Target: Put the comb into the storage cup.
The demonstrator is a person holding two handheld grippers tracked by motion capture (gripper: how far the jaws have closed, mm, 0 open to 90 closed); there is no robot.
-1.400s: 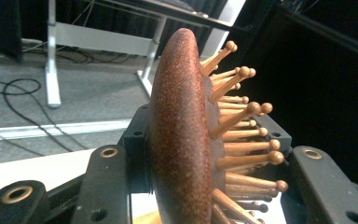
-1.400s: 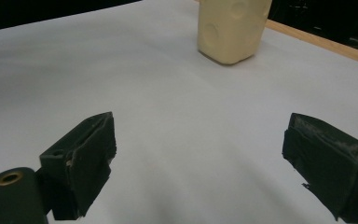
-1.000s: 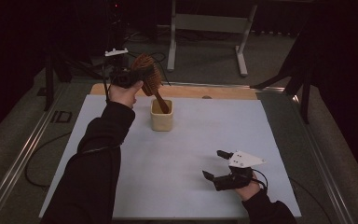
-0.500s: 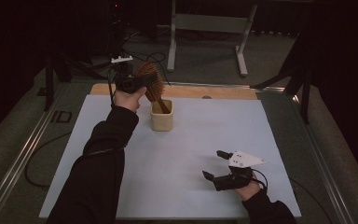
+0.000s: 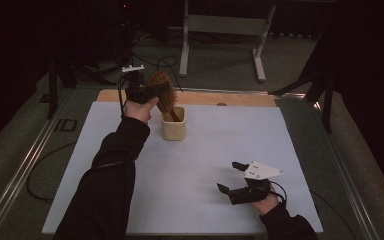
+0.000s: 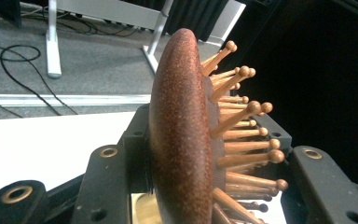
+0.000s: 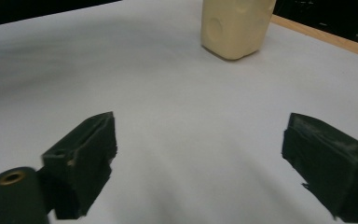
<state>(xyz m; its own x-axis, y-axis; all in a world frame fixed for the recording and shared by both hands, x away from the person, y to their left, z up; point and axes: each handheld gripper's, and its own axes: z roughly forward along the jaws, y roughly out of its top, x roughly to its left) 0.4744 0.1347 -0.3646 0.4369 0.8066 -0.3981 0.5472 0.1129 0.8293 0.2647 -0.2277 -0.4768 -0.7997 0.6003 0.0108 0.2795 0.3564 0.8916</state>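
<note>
I see the white table mat (image 5: 195, 165) spread under both grippers, w/ a strip of wooden edge (image 5: 240, 98) just past its far side. Beyond that, a grey floor w/ a white stand (image 5: 220, 30) and loose cables (image 5: 150, 55).

Next the cream cup (image 5: 173, 124): upright on the mat, directly below and just to the right of my left gripper (image 5: 147, 92), and well ahead of my right gripper (image 5: 232, 176). In the right gripper view it stands (image 7: 235, 25) at the far top, between the lines of the two jaws.

Then the wooden paddle hairbrush (image 5: 162, 92). My left gripper is clamped on its head; the left gripper view has the dark oval back (image 6: 179, 140) edge-on between the jaws, pegs pointing to that view's right. The brush stands tilted, handle end down inside the cup, head above the rim.

Right gripper: resting low near the mat's near edge, jaws spread wide, nothing between them, bare mat (image 7: 177, 140) below. Can't tell if it touches the mat.
</note>
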